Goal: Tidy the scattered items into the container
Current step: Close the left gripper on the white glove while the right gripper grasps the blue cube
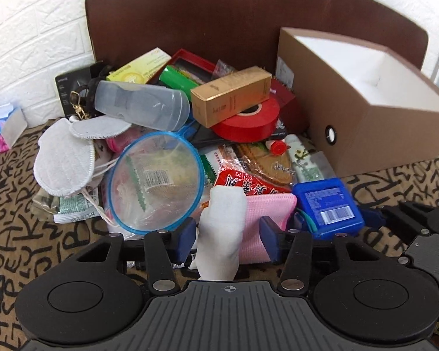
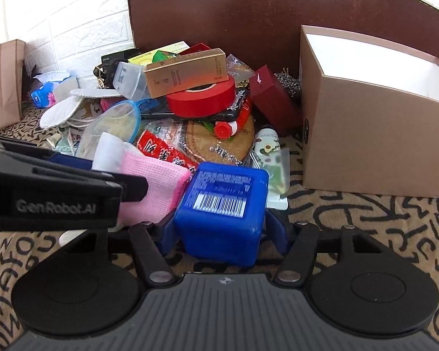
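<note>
Tools: two, one per hand; left tool (image 1: 228, 234), right tool (image 2: 216, 234).
Container: one brown cardboard box (image 1: 363, 111), open top, white inside, standing on the patterned cloth (image 1: 29, 234) at the right of the heap.
Counted items: one white sock (image 1: 222, 228); one pink cloth (image 1: 270, 207); one blue plastic box (image 2: 222, 207); one red tape roll (image 1: 248, 120); one gold carton (image 1: 231, 99); one blue-rimmed strainer (image 1: 156, 181); one clear bottle (image 1: 143, 106).
Sock axis: long axis runs from the tool base out toward the heap, far end lying on the pink cloth.
Sock position: between the left tool's two blue pads; left pad touches it, right pad rests at the pink cloth's edge.
Left tool state: jaws half-closed about the sock and cloth; firm grip cannot be told.
Blue box axis: barcode face up, long axis pointing away from the right tool toward the heap.
Blue box position: between the right tool's pads, both at its sides.
Right tool state: jaws narrowed onto the blue box; it sits just left of the cardboard box.
</note>
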Demonstrator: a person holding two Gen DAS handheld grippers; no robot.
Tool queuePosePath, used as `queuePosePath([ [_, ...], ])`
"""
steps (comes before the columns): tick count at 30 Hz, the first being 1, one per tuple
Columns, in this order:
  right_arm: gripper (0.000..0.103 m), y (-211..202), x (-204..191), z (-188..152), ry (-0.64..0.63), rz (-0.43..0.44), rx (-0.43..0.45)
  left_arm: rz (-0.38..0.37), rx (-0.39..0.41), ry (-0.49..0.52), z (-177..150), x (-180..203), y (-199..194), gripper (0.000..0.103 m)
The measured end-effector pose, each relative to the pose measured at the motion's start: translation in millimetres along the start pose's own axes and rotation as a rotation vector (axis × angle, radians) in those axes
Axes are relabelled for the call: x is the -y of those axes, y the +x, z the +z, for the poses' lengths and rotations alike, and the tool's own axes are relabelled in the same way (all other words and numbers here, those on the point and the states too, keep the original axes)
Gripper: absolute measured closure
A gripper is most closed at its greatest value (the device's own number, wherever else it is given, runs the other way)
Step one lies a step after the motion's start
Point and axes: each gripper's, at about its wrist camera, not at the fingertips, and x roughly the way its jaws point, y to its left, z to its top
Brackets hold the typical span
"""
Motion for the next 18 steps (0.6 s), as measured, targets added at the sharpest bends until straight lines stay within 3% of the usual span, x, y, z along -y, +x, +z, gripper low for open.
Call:
queuePosePath([
  [4,0.039,-4.7,7.1,0.4,-0.014,0.032,0.004,0.002,-0.035,-0.055,-4.4,-4.9,1.8,0.089],
  [9,0.040,-22.9,11.9,-8.3,-0.033,0.069,-0.010,0.009,-0.045,-0.100,-19.7,-10.7,-19.1,0.099],
  [14,0.041,-44.5,8.2,-25.8,-0.061,0.086,-0.014,-0.048,-0.076,-0.066,-46.9,-10.3,-44.7,0.097],
  [16,0.042,-45.4,5.7,-30.9,-0.063,0.069,-0.016,-0.045,-0.076,-0.047,-54.1,-9.5,-44.0,0.069],
  [17,0.042,-44.8,5.2,-32.2,-0.055,0.064,-0.017,-0.033,-0.071,-0.052,-56.0,-9.6,-41.9,0.064],
  [18,0.042,-44.4,5.0,-32.5,-0.042,0.059,-0.020,-0.027,-0.064,-0.061,-56.6,-10.3,-39.7,0.054],
])
